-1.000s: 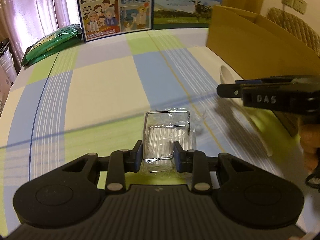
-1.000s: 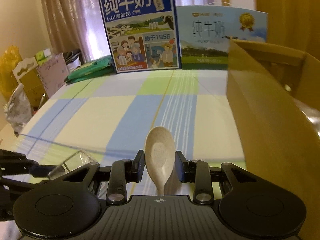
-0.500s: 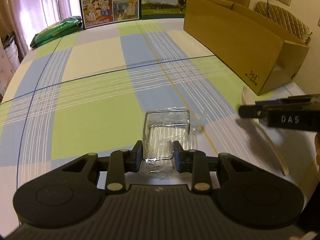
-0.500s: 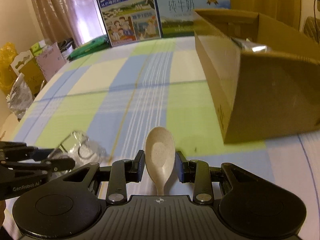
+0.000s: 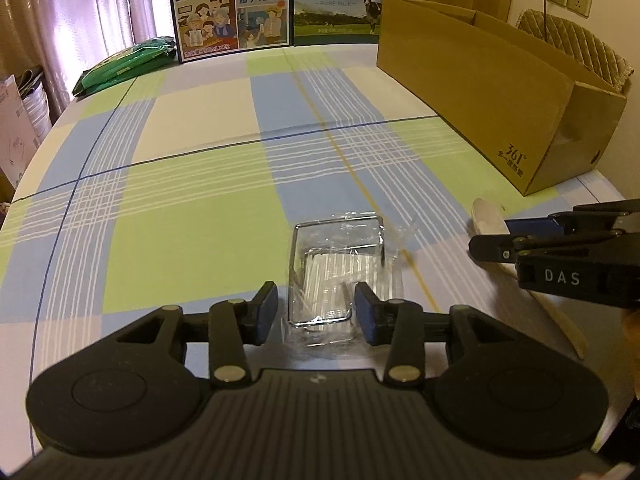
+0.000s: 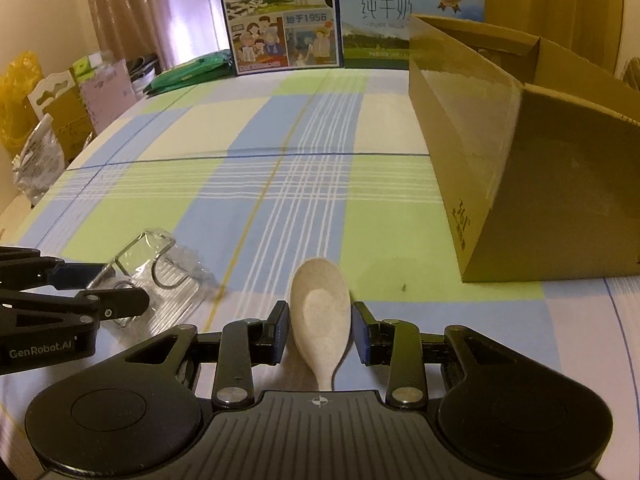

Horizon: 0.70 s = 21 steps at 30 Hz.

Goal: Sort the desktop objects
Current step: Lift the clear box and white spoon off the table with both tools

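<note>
My left gripper point(image 5: 316, 312) has its jaws parted around a plastic-wrapped wire hook point(image 5: 338, 270) lying on the checked worktop point(image 5: 192, 208) — released, not pinching. My right gripper point(image 6: 319, 334) straddles a beige spoon point(image 6: 321, 316) the same way, jaws apart. Both things lie near the cardboard box point(image 6: 520, 168), off its near corner.

Both wrist views sit low over the counter point(image 5: 192, 216), facing the milk cartons point(image 6: 282, 16); both share the box point(image 5: 500, 92).
</note>
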Available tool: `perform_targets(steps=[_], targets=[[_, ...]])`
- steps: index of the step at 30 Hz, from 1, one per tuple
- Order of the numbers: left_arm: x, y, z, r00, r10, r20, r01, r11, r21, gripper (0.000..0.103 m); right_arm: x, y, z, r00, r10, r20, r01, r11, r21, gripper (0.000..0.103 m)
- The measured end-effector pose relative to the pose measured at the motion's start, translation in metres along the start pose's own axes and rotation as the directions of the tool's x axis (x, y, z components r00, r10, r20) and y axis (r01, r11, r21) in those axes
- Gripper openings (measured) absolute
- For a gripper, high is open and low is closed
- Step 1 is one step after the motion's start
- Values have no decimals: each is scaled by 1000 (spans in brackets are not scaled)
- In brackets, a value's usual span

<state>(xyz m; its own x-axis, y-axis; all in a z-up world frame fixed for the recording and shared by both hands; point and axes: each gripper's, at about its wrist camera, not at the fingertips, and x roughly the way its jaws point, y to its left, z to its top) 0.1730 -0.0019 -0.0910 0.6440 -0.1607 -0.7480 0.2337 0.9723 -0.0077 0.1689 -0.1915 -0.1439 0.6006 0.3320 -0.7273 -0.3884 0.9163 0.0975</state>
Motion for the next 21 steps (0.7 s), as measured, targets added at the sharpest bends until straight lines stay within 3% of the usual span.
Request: perform_targets(steps=[9,16,18,21], targets=[[1,0,0,1000,-14,-4,14,1000,-14,38,2,3,0,1000,-17,14,17,1000,-14,37],[0,-1,1,1000,-20,-10,20,999,-35,27,5,5,1,1000,-25,17,25,999,-24,37],[0,-1,0,1000,-22,-10,22,999,-38,27,5,6,1,999,-33,17,33,999,-31,30],[0,0,1,1000,-29,-11,28,999,-45,26,5,7,2,999,-36,16,37,999,-32,30]])
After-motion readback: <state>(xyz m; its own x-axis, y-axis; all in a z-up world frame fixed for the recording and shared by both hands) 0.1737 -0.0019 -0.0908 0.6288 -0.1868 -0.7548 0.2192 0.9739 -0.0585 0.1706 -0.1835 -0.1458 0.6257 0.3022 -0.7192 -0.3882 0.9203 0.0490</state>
